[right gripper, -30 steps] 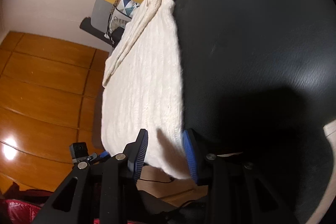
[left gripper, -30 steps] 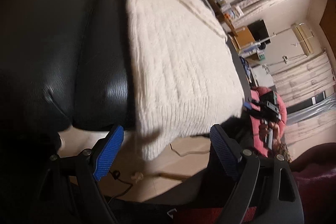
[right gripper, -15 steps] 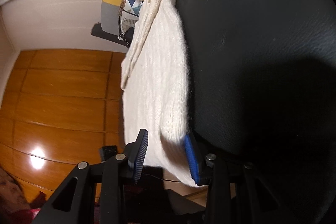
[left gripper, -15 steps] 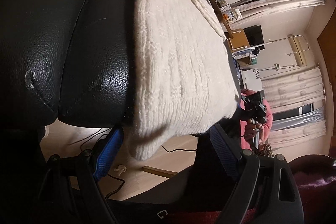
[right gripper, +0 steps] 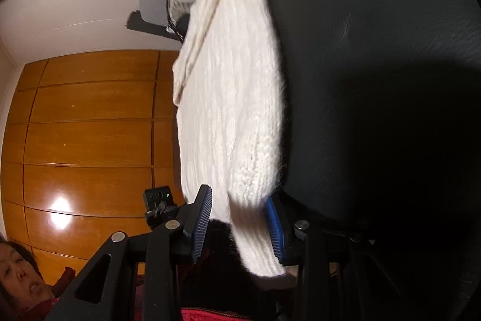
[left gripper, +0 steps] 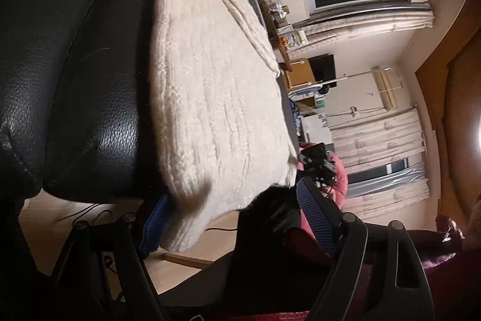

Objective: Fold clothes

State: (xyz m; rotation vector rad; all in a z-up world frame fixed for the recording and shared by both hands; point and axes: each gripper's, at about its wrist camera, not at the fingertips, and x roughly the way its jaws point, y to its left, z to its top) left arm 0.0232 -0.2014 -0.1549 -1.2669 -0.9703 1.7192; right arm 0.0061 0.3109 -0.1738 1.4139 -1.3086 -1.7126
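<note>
Your cream, chunky-ribbed sweater lies folded lengthwise on the black grained-leather seat, hem overhanging its edge. Your left gripper is closing around one hem corner, pads apart; your right gripper straddles the other corner, spread.

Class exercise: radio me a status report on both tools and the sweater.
Left tool closing around sweater hem, not gripping. Right tool open, hem between its pads. Sweater on black cushion. Nothing in the way.

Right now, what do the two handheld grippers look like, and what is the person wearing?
Both the left gripper and the right gripper have black angular frames with silver bolts and ribbed blue pads on their fingers. No cables show on them. The person wears a dark red garment.
</note>
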